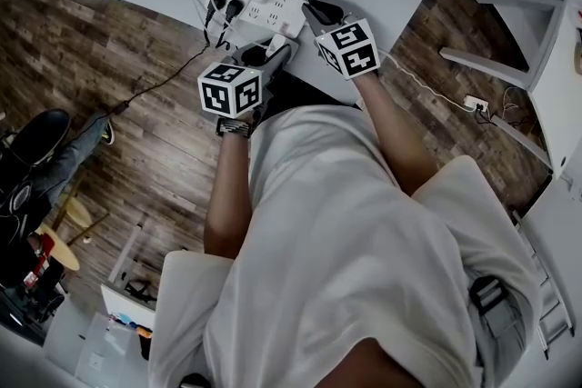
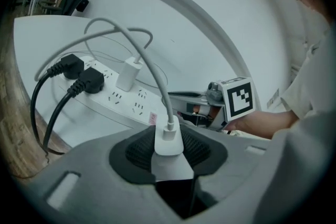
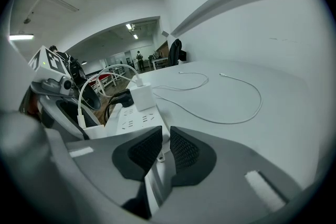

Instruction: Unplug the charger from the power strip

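Observation:
A white charger (image 2: 169,140) with its white cable sits clamped between the dark pads of my left gripper (image 2: 168,150), clear of the white power strip (image 2: 126,99) on the white table. A second white charger (image 2: 128,73) and two black plugs (image 2: 90,80) are still plugged into the strip. My right gripper (image 3: 164,139) is at the strip's near end (image 3: 134,119), its pads almost together with the strip's edge pinched between them. In the head view the left gripper (image 1: 278,46) is at the table's front edge and the right gripper (image 1: 318,12) is at the strip (image 1: 264,9).
A loose white cable (image 3: 239,107) curls over the table (image 3: 273,76) beyond the strip. Black cords (image 1: 155,86) run from the strip down to the wooden floor. A white shelf unit (image 1: 518,23) stands at the right.

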Available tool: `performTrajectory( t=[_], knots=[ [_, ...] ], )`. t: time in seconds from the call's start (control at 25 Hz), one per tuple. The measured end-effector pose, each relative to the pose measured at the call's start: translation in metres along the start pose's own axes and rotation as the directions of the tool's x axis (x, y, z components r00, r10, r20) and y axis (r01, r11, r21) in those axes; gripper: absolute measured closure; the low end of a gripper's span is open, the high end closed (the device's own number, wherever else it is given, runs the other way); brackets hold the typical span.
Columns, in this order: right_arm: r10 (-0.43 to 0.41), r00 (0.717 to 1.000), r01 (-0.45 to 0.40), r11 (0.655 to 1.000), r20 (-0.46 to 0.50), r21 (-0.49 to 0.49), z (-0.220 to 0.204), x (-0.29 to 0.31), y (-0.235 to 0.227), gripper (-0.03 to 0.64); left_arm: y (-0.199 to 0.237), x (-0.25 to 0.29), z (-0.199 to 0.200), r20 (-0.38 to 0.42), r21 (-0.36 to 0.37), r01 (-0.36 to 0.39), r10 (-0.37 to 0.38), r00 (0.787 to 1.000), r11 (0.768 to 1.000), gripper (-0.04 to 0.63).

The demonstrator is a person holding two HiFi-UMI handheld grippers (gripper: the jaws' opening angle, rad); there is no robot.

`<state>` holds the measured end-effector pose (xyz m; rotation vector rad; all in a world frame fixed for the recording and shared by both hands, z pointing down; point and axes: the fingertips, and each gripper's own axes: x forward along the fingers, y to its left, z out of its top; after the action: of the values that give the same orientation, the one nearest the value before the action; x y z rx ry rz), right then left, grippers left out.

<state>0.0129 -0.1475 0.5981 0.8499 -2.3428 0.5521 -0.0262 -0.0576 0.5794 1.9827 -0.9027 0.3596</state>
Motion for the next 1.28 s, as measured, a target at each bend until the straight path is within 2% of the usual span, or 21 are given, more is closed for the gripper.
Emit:
performTrajectory(
  t=[0.08, 0.16, 0.32, 0.56, 0.64, 0.76, 0.96, 1.04, 1.12, 1.28],
  knots=[
    [-0.002, 1.000, 0.002, 1.000, 0.002, 0.004, 0.000, 0.000, 0.000, 0.566, 0.002, 0.002, 0.001, 0.027, -0.023, -0.006, 0.006, 1.000, 1.000, 0.449],
    [-0.007, 1.000, 0.007, 1.000, 0.004, 0.004, -0.001, 0.000, -0.001, 0.566, 0.008, 0.003, 0.000, 0.031, -0.020, -0.053, 0.053, 0.998, 0.998, 0.448],
    [-0.031, 1.000, 0.031, 0.997, 0.000, -0.066, 0.001, 0.001, 0.002, 0.568, 0.028, 0.001, -0.002, -0.020, 0.030, -0.195, 0.195, 0.981, 0.980, 0.385],
    [-0.032, 0.999, 0.032, 0.999, -0.016, -0.023, 0.000, 0.000, 0.001, 0.566, 0.034, 0.001, 0.003, -0.084, 0.105, -0.252, 0.261, 0.962, 0.962, 0.343],
    [-0.025, 0.999, 0.026, 0.999, -0.027, 0.034, -0.002, 0.000, 0.000, 0.566, 0.037, -0.001, 0.000, -0.105, 0.093, -0.254, 0.263, 0.959, 0.963, 0.328],
    [-0.017, 0.999, 0.022, 0.989, -0.040, 0.144, -0.003, -0.003, -0.004, 0.564, 0.044, -0.007, 0.001, -0.105, 0.031, -0.240, 0.242, 0.964, 0.970, 0.307],
    [-0.060, 0.998, 0.063, 0.980, -0.024, 0.187, -0.001, -0.018, -0.007, 0.572, 0.052, -0.019, 0.004, -0.076, -0.063, -0.210, 0.205, 0.976, 0.976, 0.291],
    [-0.074, 0.997, 0.074, 0.977, -0.006, 0.202, 0.002, -0.025, -0.003, 0.575, 0.057, -0.028, 0.006, -0.045, -0.096, -0.225, 0.222, 0.974, 0.970, 0.290],
    [-0.088, 0.996, 0.082, 0.975, 0.017, 0.207, 0.009, -0.032, 0.001, 0.581, 0.060, -0.038, 0.008, -0.024, -0.095, -0.249, 0.248, 0.968, 0.964, 0.290],
    [-0.121, 0.991, 0.105, 0.972, 0.063, 0.209, 0.026, -0.047, 0.005, 0.584, 0.057, -0.055, 0.010, -0.021, -0.030, -0.273, 0.273, 0.962, 0.961, 0.291]
  ],
)
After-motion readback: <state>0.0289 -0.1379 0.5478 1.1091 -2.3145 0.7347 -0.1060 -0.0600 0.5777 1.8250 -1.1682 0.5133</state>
